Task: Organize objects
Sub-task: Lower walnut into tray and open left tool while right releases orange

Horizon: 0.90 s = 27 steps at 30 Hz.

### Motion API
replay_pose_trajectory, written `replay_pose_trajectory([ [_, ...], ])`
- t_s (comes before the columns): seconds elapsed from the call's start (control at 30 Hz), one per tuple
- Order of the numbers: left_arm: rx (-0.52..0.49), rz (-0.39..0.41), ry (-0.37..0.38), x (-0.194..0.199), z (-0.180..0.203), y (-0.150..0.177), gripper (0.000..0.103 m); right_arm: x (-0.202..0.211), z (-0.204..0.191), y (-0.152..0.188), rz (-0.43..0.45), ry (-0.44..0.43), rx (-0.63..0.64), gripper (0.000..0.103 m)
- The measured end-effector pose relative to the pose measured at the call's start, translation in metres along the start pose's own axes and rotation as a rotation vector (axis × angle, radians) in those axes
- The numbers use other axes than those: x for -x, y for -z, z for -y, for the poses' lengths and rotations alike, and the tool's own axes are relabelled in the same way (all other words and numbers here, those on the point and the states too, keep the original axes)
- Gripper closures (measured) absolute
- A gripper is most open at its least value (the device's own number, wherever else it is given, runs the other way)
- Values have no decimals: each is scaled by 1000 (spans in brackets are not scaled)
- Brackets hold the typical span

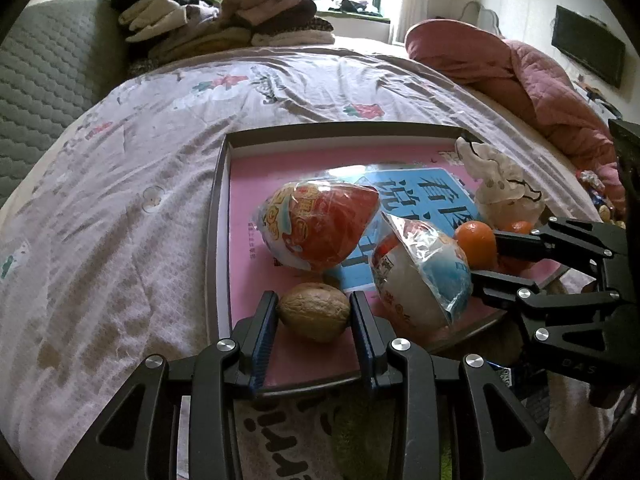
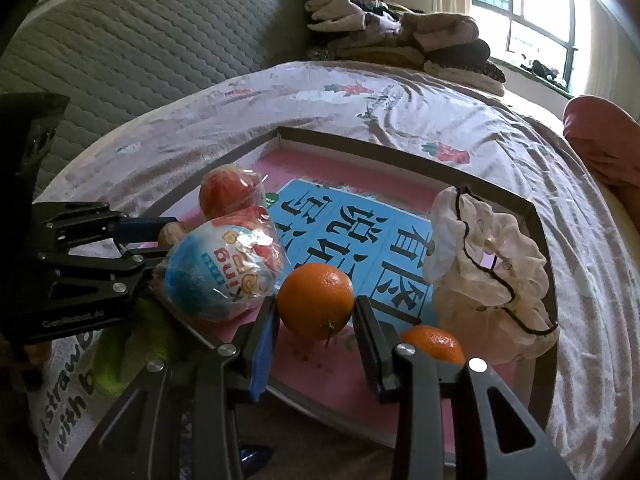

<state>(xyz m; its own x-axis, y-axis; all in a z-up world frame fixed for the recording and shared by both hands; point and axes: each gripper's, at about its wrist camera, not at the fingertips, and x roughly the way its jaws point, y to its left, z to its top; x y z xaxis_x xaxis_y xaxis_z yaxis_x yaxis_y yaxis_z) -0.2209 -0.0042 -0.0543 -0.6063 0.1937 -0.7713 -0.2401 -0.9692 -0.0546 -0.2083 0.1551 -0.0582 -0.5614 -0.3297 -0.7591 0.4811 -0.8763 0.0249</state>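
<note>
Left fingers (image 1: 314,312) clamp the walnut (image 1: 313,311) at the tray's (image 1: 218,200) near edge; right fingers (image 2: 316,312) clamp the orange (image 2: 316,300) alongside.

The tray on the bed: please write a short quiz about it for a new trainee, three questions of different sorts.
1. True or false: the left gripper holds a walnut.
2. The right gripper is closed on: A) a wrapped toy egg, B) an orange, C) a cloth pouch.
3. How many oranges are in the tray?

Key: 1 true. 2 B. 3 two; the second orange lies beside the cloth pouch.
</note>
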Motion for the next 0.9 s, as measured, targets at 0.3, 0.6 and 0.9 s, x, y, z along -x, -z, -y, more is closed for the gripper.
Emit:
replay_pose_trajectory([
  [0.3, 5, -1, 3, 0, -1, 0, 66, -1, 0, -2, -17, 4, 7, 65],
  [0.6, 15, -5, 11, 0, -2, 0, 66, 1, 0, -2, -22, 6, 3, 65],
  [0.9, 27, -5, 19, 3, -5, 0, 66, 3, 1, -1, -22, 2, -7, 61],
])
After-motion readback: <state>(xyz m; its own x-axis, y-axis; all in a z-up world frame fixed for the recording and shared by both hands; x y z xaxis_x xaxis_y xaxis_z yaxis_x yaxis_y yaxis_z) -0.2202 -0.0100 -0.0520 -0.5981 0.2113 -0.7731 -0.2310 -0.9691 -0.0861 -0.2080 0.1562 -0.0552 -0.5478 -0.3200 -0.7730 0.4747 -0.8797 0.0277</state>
